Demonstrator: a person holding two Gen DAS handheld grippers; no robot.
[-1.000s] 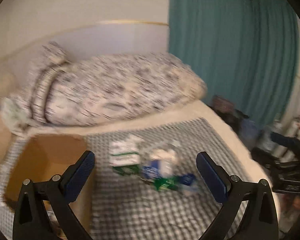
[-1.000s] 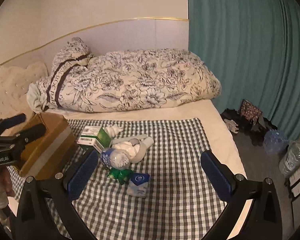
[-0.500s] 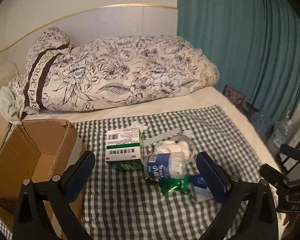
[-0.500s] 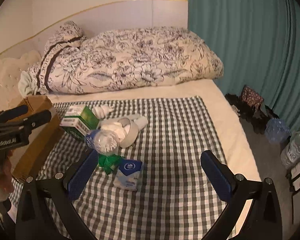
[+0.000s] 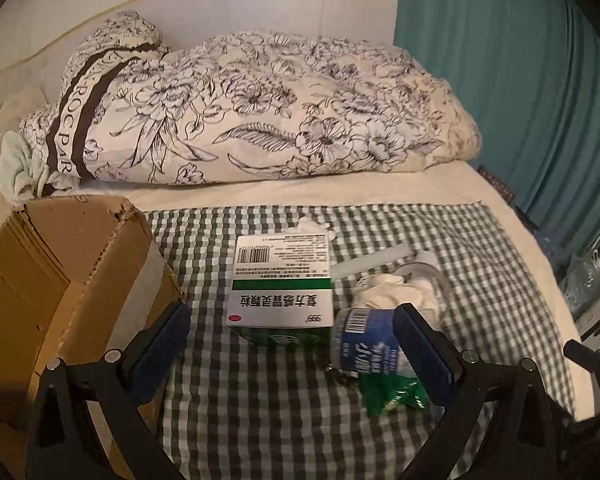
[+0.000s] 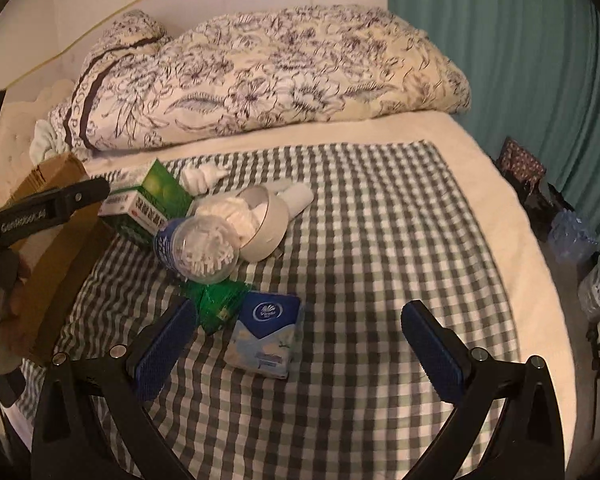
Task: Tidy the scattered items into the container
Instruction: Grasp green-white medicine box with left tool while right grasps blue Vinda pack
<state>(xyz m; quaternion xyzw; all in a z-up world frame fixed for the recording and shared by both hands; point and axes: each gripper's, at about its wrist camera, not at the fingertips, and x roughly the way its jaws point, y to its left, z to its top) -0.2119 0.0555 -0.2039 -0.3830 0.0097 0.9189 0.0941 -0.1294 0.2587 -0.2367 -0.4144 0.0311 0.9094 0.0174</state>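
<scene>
Left wrist view: the left gripper is seen spread wide and empty, its blue-padded fingers standing either side of the white-and-green cardboard medicine box, which lies flat on the green-and-white checked cloth just ahead of the tips. The box is judged to be the step in hand. It is best taken across its narrower width, with the pads lowered over both long sides before being closed, so that the box is not pushed forward into the heap. Just beside its right end lies the clear plastic tub with a blue label, touching or nearly touching it (cotton swabs can be made out inside from the other camera), with a crumpled white tissue behind and a green foil packet in front. The tub is round and may roll if nudged. To the left, close by, the open brown cardboard carton is waiting; the box should be lifted clear of its torn rim.

In the right wrist view the right gripper is likewise wide open and holds nothing, and the blue-and-white tissue pack lies between its fingers, just beside the green packet. A white ring-shaped roll of tape rests against the tub.
</scene>
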